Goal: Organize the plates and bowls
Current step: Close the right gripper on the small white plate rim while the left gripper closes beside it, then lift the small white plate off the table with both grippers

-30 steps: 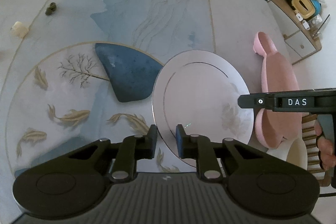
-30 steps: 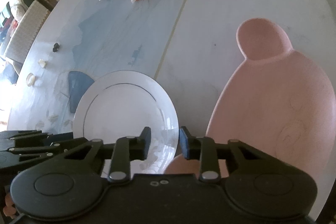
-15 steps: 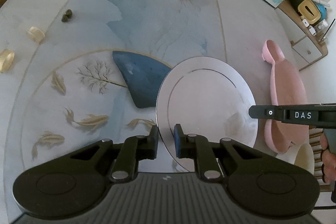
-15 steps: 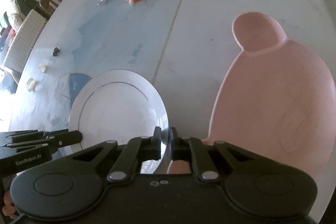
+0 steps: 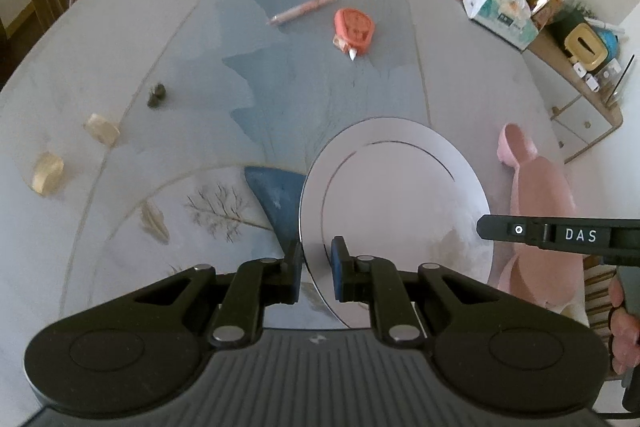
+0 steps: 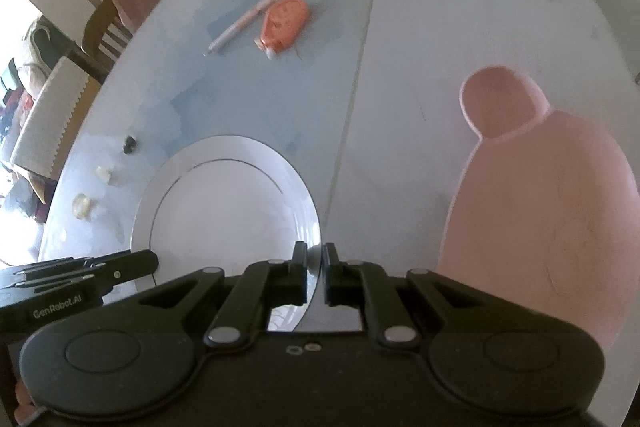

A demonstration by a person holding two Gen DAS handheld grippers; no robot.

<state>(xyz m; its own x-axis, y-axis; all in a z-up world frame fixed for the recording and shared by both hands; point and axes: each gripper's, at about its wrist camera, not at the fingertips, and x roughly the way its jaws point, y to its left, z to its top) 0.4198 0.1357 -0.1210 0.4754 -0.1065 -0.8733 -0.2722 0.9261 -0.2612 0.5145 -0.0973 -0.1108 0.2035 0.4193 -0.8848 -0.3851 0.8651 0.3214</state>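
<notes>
Plate (image 5: 394, 199) sat right at both sets of tongs, w/ the pink tray (image 6: 548, 211) just beside it on the R-hand side. We saw the L gripper (image 5: 316, 265) clamped on the plate's near-left rim and the R gripper (image 6: 316, 277) clamped on its near-right rim, R jaws having just closed onto it. Plate is round, so no real long axis; it looked tilted, far edge toward the orange tape dispenser (image 5: 354, 31) and pen (image 5: 304, 7). Tray's long axis ran away from us, small lobe at the far end. We judged the R hand nearer the tray, so the coming move turns on carrying rightward. Table (image 5: 120, 47) lay under it all; whether the plate touched it we couldn't tell.
</notes>
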